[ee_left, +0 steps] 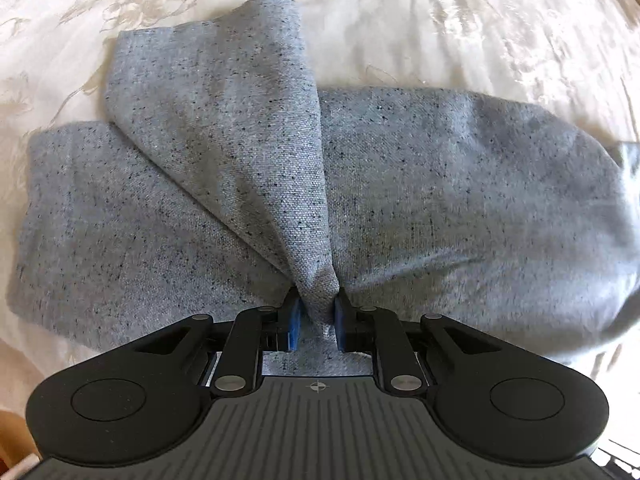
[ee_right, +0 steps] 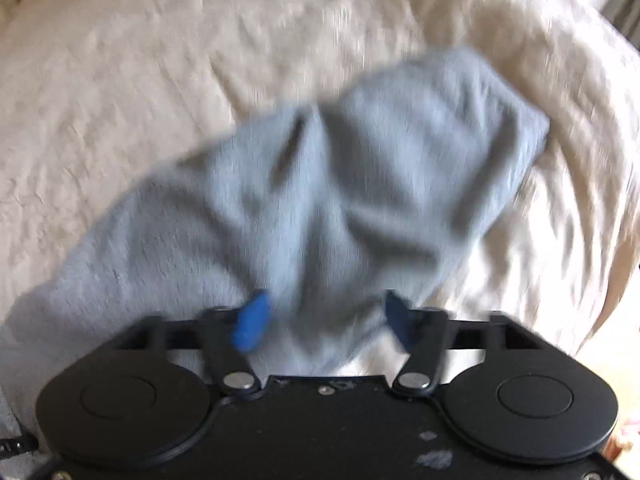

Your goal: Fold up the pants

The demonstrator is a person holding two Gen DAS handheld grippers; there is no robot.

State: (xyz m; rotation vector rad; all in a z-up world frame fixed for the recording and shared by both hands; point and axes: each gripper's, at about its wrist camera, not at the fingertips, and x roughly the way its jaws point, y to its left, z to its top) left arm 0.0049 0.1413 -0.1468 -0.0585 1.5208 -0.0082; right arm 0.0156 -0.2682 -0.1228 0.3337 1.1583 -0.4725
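We see the grey flecked pants (ee_left: pixel 400 184) spread across a cream bedspread (ee_left: pixel 440 20) woven with a pale floral pattern. In the left wrist view one part of the cloth lies flat from left to right, while another rises in a taut ridge from the far left toward the near centre. There the left gripper (ee_left: pixel 316 316) is clenched on that pinched ridge, its blue pads (ee_left: pixel 294 322) pressing the fabric from both sides, pointing down at the bed. In the blurred right wrist view the pants (ee_right: pixel 340 184) lie rumpled on the bedspread (ee_right: pixel 140 80). The right gripper (ee_right: pixel 324 320) stands released, its blue pads (ee_right: pixel 250 326) wide apart, with cloth lying loose between them.
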